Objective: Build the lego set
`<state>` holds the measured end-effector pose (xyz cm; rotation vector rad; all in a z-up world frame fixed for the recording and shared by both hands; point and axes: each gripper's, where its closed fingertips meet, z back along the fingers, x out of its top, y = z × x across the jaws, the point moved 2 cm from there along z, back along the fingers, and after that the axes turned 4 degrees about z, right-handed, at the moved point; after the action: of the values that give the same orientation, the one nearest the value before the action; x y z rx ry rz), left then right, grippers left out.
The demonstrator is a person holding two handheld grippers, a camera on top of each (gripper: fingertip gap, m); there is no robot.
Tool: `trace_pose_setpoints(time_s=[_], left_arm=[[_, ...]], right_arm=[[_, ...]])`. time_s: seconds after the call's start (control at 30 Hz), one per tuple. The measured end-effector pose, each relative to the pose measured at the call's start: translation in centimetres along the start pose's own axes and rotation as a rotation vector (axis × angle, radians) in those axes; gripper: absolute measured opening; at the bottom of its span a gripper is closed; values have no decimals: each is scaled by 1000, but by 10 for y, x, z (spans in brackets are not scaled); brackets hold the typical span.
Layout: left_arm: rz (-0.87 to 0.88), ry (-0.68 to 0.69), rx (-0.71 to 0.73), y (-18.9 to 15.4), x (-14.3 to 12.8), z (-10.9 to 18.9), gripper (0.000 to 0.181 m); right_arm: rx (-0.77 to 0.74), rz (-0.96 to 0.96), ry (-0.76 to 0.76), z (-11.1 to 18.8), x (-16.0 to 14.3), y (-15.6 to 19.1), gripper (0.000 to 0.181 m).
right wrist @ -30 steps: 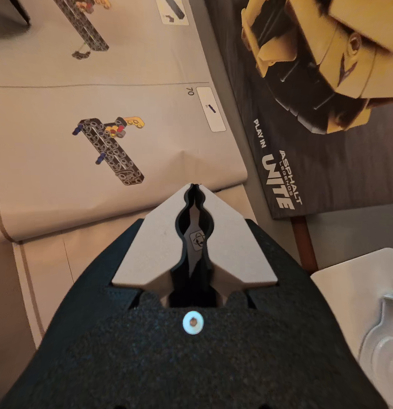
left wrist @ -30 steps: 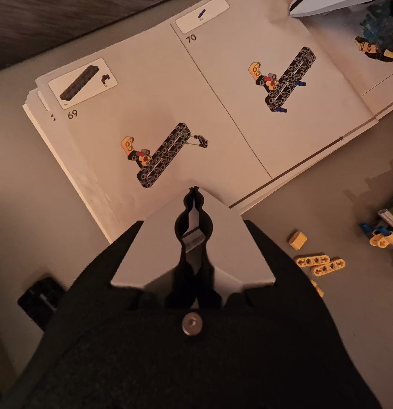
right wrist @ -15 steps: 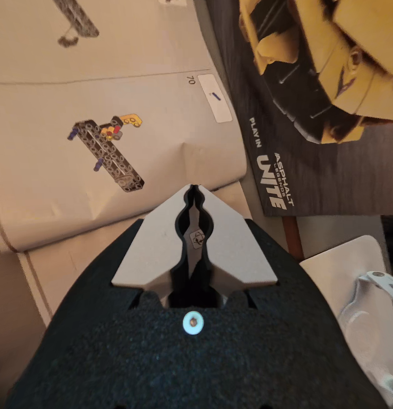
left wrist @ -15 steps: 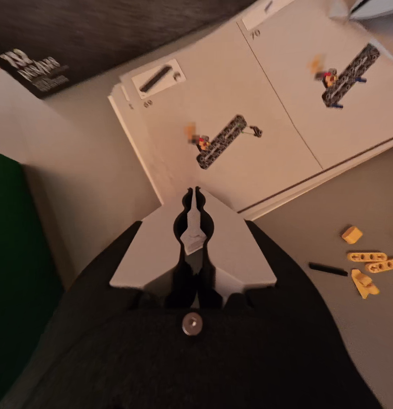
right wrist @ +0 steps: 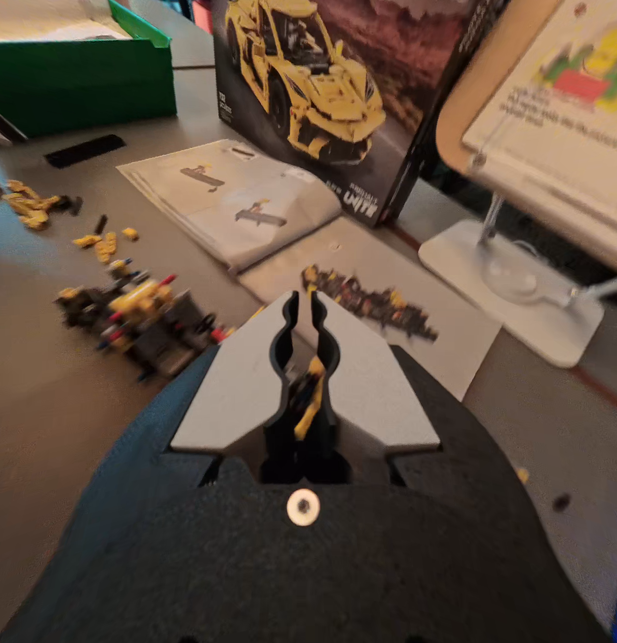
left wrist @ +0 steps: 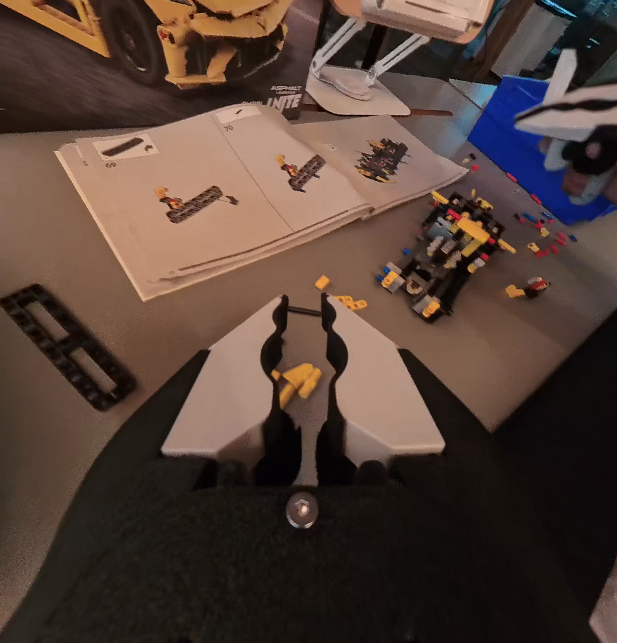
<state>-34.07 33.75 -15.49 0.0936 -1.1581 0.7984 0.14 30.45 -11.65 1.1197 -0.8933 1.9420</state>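
A grey surface (left wrist: 74, 250) carries the open instruction booklet (left wrist: 202, 208), the set's box (right wrist: 334, 87) and the half-built lego model (left wrist: 453, 250). A green box (right wrist: 77, 80) holds paper. Both left tongs (left wrist: 302, 302) and right tongs (right wrist: 304, 295) are released, grasping nothing.

Grey table (left wrist: 39, 243): open booklet (left wrist: 195, 208), half-built model (left wrist: 449, 254), loose pieces (left wrist: 543, 236).

Your left hand-held gripper (left wrist: 302, 302) has pale grey wedge fingers (left wrist: 230, 382) with wavy black inner edges, a black textured body and one silver screw (left wrist: 301, 511); your right hand-held gripper (right wrist: 304, 298) looks alike, its body tinged blue.
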Motion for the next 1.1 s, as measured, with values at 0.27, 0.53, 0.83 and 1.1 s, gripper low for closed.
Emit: trace_pose_setpoints(time_s=[0.27, 0.53, 0.83, 1.1], left_arm=[[62, 38, 0, -43, -35, 5, 24], [19, 69, 6, -65, -37, -16, 23], [79, 80, 126, -45, -43, -9, 23], [64, 107, 181, -24, -39, -18, 23]], right_arm=[[-97, -39, 61, 80, -63, 77, 17], [-106, -166, -20, 67, -73, 66, 20], [-319, -196, -218, 78, -58, 37, 12], [-306, -215, -182, 74, -63, 38, 12]])
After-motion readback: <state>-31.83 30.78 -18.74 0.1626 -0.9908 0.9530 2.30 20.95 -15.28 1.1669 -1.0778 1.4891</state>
